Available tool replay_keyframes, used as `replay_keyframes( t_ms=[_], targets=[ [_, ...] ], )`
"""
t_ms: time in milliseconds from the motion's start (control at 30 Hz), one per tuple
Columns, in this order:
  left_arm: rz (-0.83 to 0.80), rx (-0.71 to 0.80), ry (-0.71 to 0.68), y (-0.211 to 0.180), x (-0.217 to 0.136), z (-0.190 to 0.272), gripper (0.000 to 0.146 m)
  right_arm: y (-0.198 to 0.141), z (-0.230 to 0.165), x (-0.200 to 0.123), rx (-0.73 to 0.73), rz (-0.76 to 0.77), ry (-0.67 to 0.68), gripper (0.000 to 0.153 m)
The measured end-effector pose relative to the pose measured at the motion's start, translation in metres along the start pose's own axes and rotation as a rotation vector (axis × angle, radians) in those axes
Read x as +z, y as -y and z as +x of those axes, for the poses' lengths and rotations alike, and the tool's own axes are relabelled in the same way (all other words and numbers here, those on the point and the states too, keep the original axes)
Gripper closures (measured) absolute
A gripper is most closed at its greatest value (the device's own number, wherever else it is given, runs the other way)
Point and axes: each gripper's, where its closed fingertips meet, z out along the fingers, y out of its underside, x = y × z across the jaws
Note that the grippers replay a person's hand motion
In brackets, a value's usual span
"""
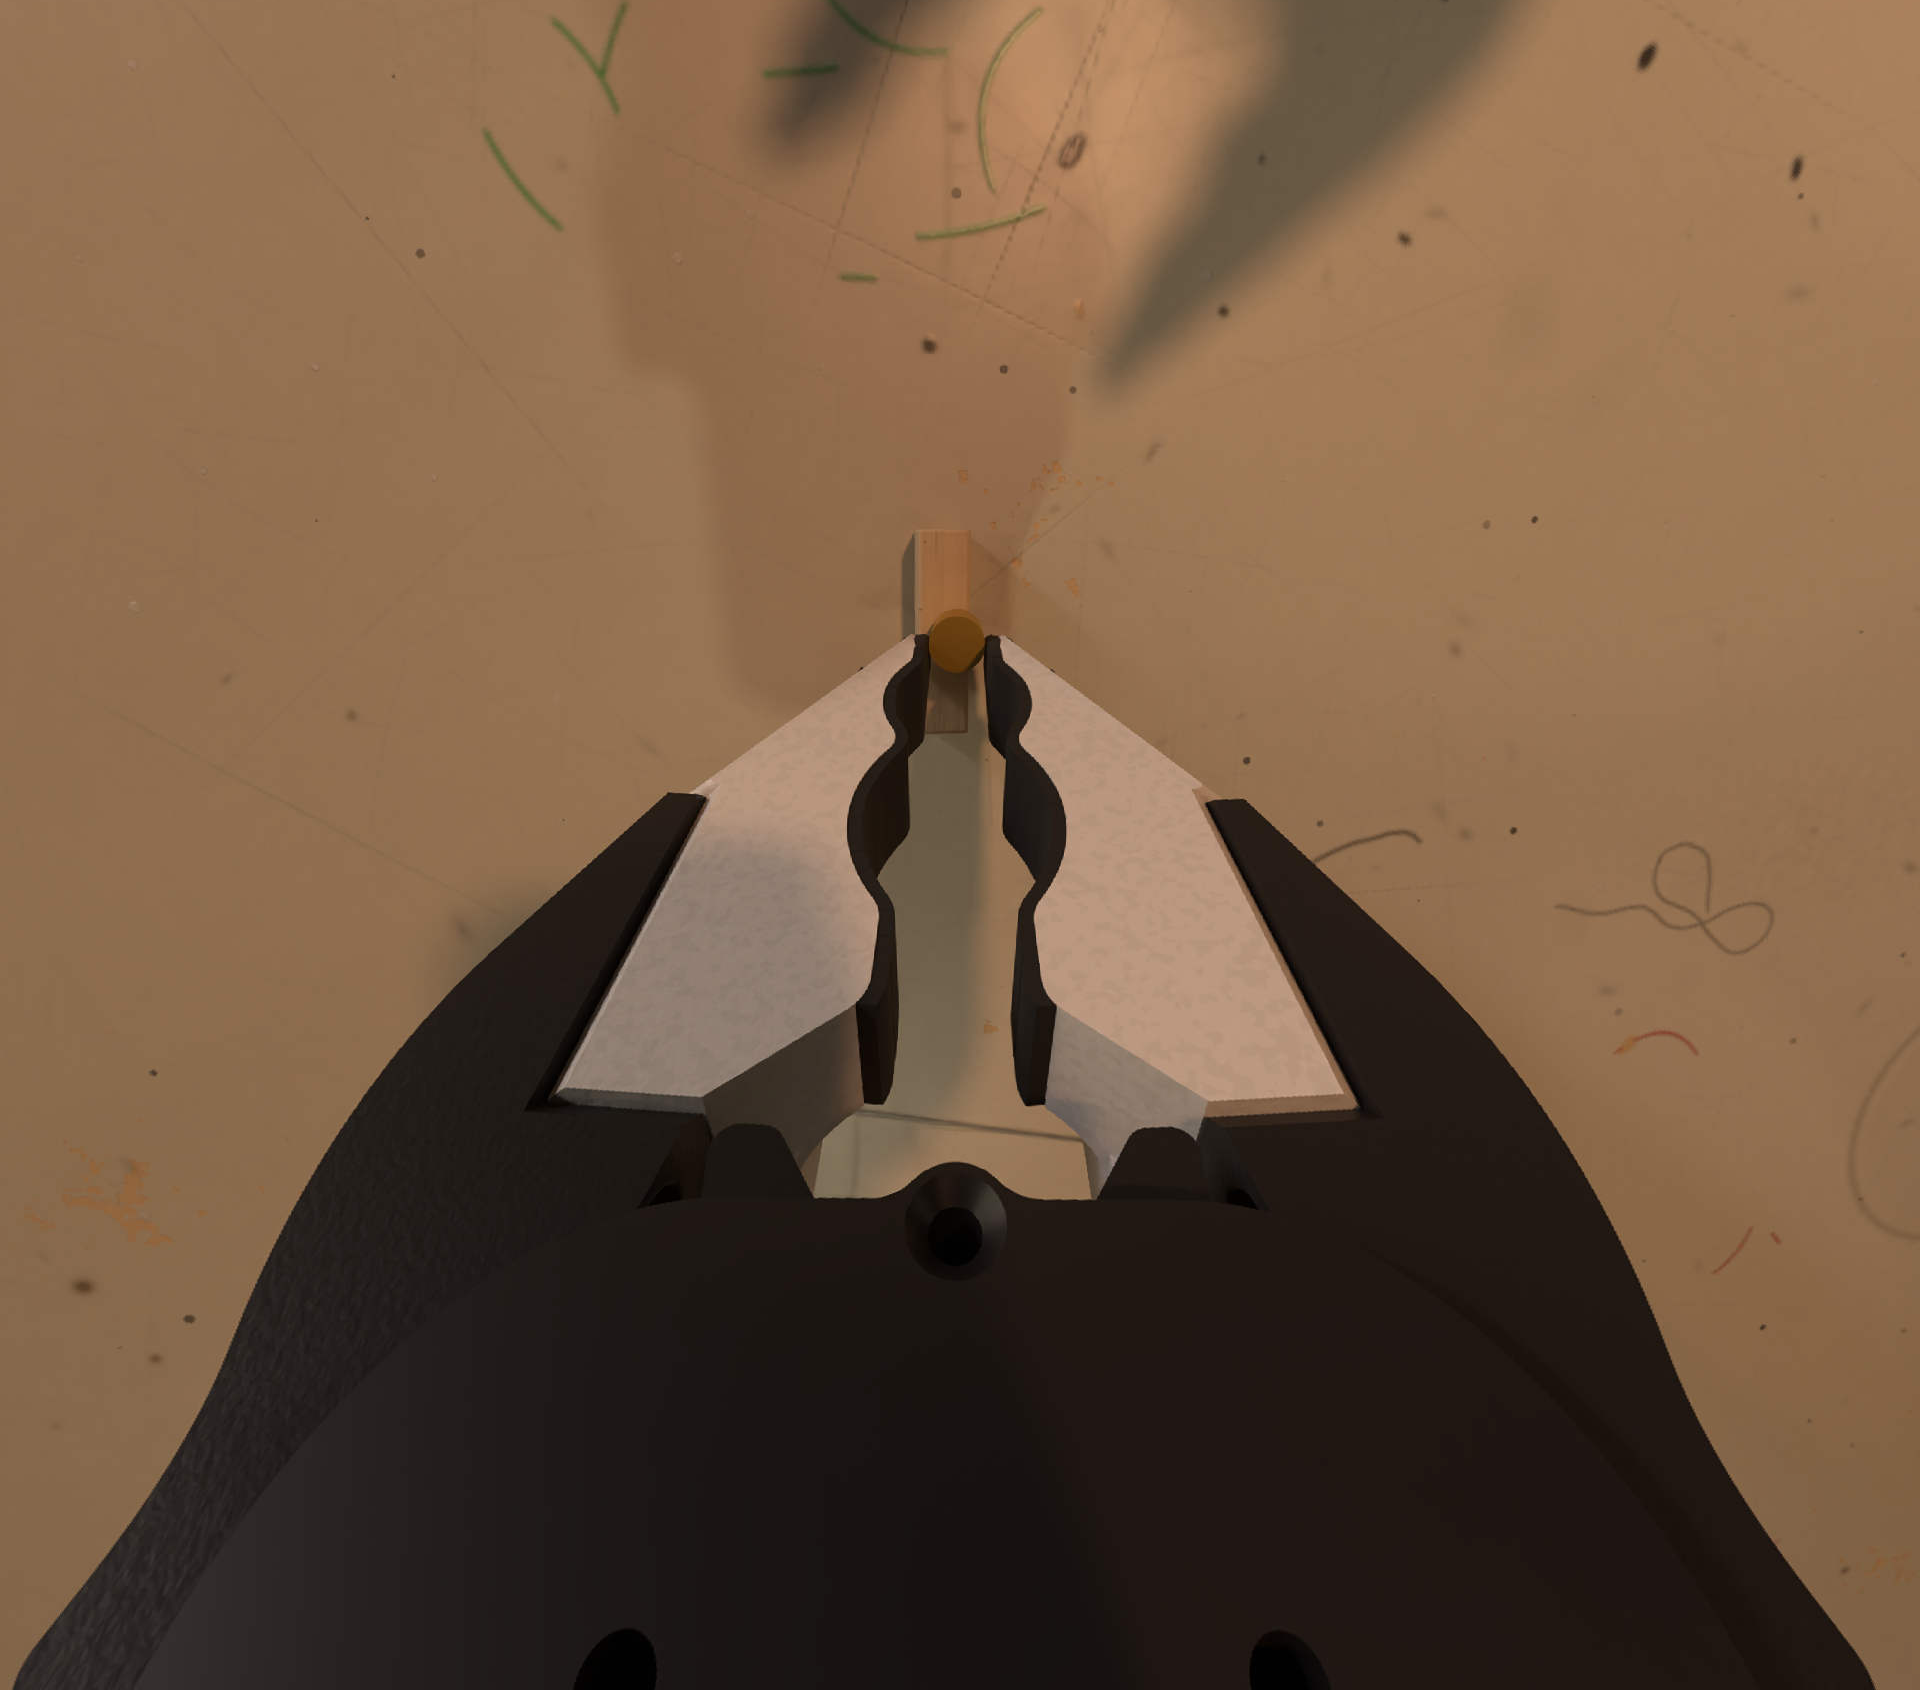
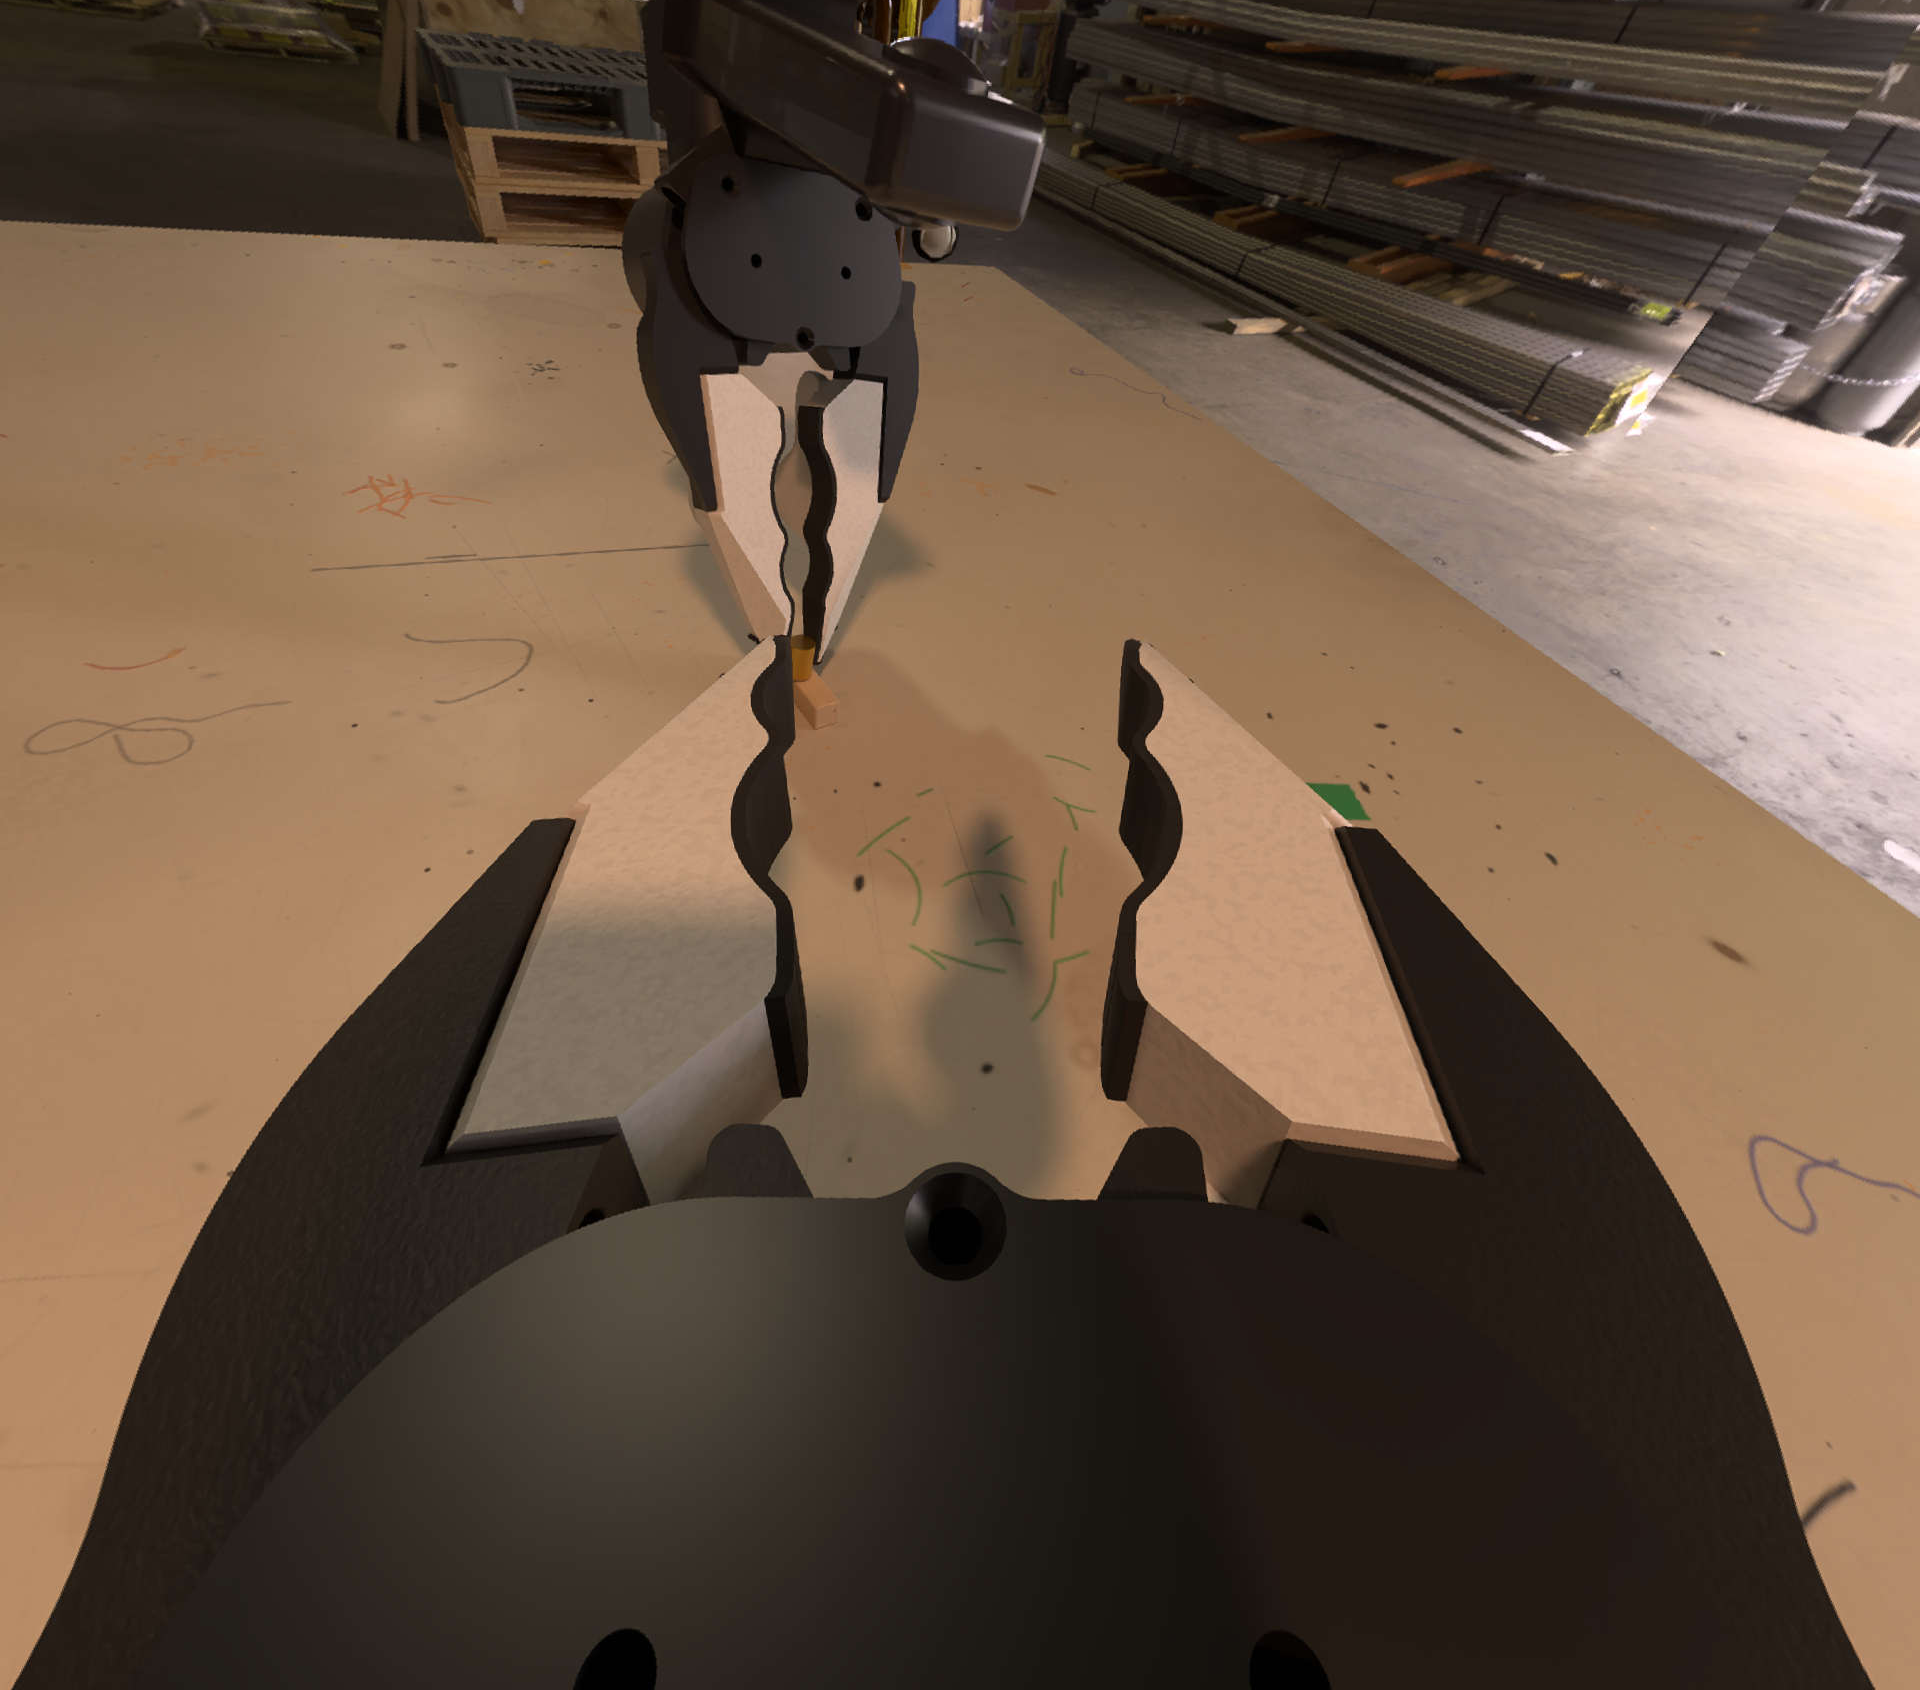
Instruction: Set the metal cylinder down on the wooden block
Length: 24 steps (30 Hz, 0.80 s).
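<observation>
My left gripper points straight down and is shut on a small brass-coloured metal cylinder held upright at its fingertips. Directly beneath lies a pale wooden block, long and narrow, flat on the table. In the right wrist view the left gripper holds the cylinder just over or touching the block; I cannot tell whether they touch. My right gripper is open and empty, low over the table, nearer than the block, with its left fingertip close beside the cylinder.
The tan table bears pen scribbles, green marks and dark specks. A green tape patch lies near my right finger. The table's right edge drops to a warehouse floor with racks behind.
</observation>
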Motion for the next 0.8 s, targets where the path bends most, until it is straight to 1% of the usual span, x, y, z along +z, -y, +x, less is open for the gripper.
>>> replay_keyframes(
  t_ms=[133,200,267,300,400,467,533,633,733,800],
  targets=[
    [0.041,0.004,0.005,0.005,-0.013,0.0,0.13,0.0,0.001,0.0,-0.001,0.0,-0.006,0.089],
    [0.082,0.003,0.041,0.008,-0.032,-0.007,0.13,-0.001,0.002,0.0,0.0,0.0,-0.008,0.09],
    [0.149,-0.024,0.111,0.012,-0.062,-0.026,0.13,0.0,0.002,0.0,0.0,0.002,-0.011,0.09],
    [0.182,-0.047,0.164,0.012,-0.08,-0.04,0.13,0.0,0.002,0.0,0.0,0.004,-0.012,0.09],
    [0.268,-0.146,0.39,0.002,-0.141,-0.102,0.13,0.0,0.002,0.0,0.004,0.006,-0.009,0.09],
    [0.275,-0.256,0.521,-0.021,-0.174,-0.149,0.13,-0.002,0.001,0.001,0.005,0.002,-0.006,0.09],
    [0.23,-0.369,0.627,-0.052,-0.195,-0.194,0.13,-0.003,0.0,0.002,0.006,-0.002,-0.004,0.09],
    [0.166,-0.534,0.664,-0.095,-0.199,-0.245,0.13,-0.005,0.001,0.003,0.008,-0.006,-0.003,0.09],
    [0.099,-0.661,0.644,-0.127,-0.185,-0.278,0.13,-0.006,0.002,0.003,0.014,-0.007,-0.004,0.09],
    [0.034,-0.714,0.625,-0.145,-0.171,-0.292,0.13,-0.008,0.004,0.003,0.02,-0.006,-0.007,0.09]
  ],
)
